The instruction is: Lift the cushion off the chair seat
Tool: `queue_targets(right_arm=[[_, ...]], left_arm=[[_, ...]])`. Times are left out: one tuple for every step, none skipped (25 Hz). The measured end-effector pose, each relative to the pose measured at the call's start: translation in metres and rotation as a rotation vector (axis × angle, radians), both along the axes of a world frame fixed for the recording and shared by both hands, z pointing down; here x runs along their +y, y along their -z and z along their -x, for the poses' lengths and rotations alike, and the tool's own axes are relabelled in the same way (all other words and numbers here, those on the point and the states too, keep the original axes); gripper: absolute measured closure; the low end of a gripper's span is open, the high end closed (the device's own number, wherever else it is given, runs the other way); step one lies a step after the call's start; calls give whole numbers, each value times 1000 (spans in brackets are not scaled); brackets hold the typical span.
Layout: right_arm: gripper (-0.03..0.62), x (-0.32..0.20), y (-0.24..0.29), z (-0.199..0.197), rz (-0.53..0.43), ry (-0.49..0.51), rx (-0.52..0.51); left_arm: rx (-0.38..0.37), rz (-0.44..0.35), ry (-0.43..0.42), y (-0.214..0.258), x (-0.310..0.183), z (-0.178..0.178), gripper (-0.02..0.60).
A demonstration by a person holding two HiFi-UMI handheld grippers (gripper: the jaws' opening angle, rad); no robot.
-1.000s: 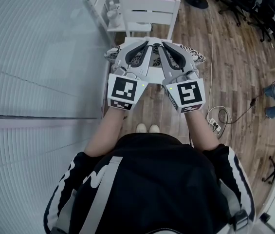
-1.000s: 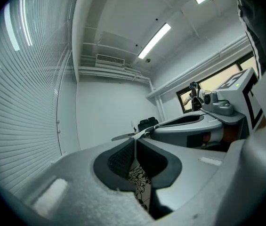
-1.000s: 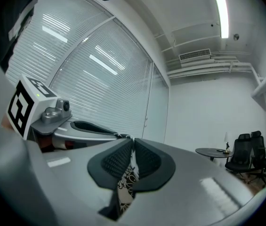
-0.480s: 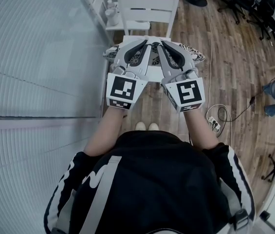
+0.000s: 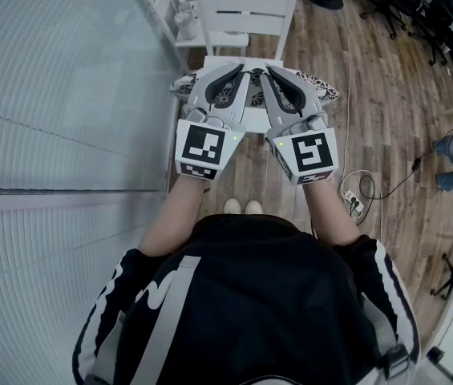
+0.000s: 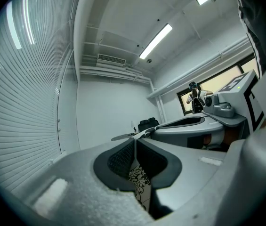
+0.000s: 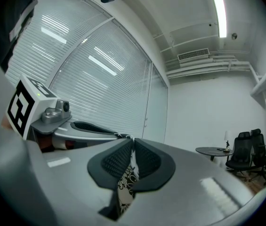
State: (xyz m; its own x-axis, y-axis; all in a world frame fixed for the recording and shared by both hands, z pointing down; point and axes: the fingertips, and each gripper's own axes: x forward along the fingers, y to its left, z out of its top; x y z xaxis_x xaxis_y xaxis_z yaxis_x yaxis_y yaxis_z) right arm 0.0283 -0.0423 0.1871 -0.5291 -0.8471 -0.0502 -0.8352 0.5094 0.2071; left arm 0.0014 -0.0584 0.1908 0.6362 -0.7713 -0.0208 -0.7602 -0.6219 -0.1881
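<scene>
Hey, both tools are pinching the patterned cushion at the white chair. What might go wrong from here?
The left tool and right tool each clamp only a thin fold of the cushion, so it may slip free. The power strip on the floor near the person's feet could trip a backward step.

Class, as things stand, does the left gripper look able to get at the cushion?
Likely yes: the left gripper already pinches the cushion edge between shut fingers; nothing blocks it.
</scene>
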Motion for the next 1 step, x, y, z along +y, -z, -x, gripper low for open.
queue_targets(right_arm=[[586,0,0,0,0,0,-1]], left_arm=[[0,0,1,1,0,0,565]])
